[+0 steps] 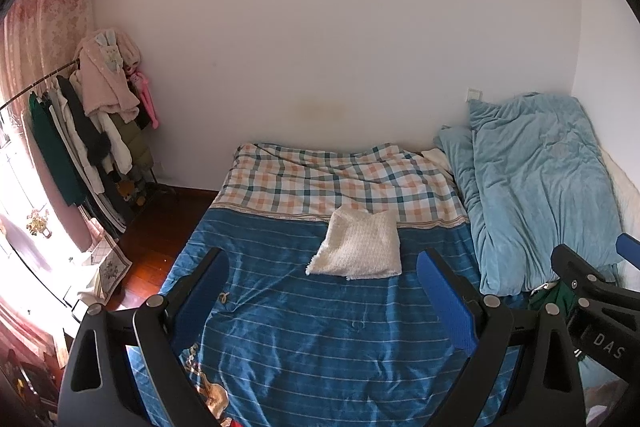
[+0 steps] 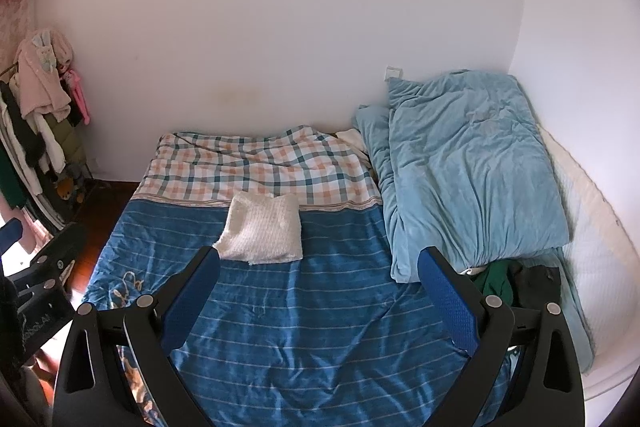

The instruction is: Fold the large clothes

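Two handheld grippers are hovering above a bed [image 1: 280,327] covered in a blue striped quilt, with nothing in either one. The left gripper [image 1: 322,281] is standing with its blue-padded jaws spread wide over the quilt, and the right gripper [image 2: 318,277] is doing the same; in the left wrist view the right gripper is also showing as a dark frame at the far right edge.

A white knitted garment [image 1: 358,247] is lying folded into a neat rectangle at the middle of the bed, straddling the seam where the blue stripes are meeting a checked cover [image 1: 340,179]. It is sitting ahead of both grippers and apart from them, touched by neither.

That piece is looking finished, so the work appears to be sitting between garments. The likely next candidates are bunched at the right side of the bed: a crumpled green garment [image 2: 496,279] and a dark one [image 2: 536,281] beside it, both tucked just below a heaped light-blue duvet [image 2: 472,167] (how large either one is cannot be told from here).

The next move is probably calling for the right gripper to swing toward that heap, close on a loose edge of one garment and draw it onto the bare striped area in front of the folded white piece, where both grippers would be spreading it flat before any fold.
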A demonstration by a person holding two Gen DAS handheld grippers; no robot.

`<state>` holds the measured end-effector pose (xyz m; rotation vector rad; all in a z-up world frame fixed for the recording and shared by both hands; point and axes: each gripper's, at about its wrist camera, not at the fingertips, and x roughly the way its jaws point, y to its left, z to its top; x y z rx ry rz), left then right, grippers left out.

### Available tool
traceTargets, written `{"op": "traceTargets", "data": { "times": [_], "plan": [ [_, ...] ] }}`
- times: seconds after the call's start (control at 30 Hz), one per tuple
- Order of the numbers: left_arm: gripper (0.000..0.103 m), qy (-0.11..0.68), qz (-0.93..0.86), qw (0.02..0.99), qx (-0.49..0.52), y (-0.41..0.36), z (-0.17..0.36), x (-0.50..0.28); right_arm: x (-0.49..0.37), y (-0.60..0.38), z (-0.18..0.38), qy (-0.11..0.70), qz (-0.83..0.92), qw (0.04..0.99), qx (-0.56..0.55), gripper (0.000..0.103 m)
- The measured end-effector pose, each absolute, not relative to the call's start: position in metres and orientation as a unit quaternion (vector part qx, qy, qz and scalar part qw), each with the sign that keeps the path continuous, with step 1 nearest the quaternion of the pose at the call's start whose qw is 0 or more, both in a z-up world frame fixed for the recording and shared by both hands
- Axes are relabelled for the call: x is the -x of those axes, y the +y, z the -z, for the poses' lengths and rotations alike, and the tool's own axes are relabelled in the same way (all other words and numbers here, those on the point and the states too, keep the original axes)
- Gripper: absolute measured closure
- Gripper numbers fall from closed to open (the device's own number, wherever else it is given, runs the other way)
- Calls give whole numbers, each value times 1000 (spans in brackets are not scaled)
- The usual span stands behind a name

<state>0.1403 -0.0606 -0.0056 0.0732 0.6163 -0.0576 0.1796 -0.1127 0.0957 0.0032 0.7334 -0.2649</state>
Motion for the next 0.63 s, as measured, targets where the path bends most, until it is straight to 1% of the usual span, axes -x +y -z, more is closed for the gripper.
{"op": "traceTargets", "data": {
  "times": [0.63],
  "plan": [
    [7,300,23,953,-39,-63,1,-138,-183,-117,-94,358,126,925,-3,2]
  ]
}}
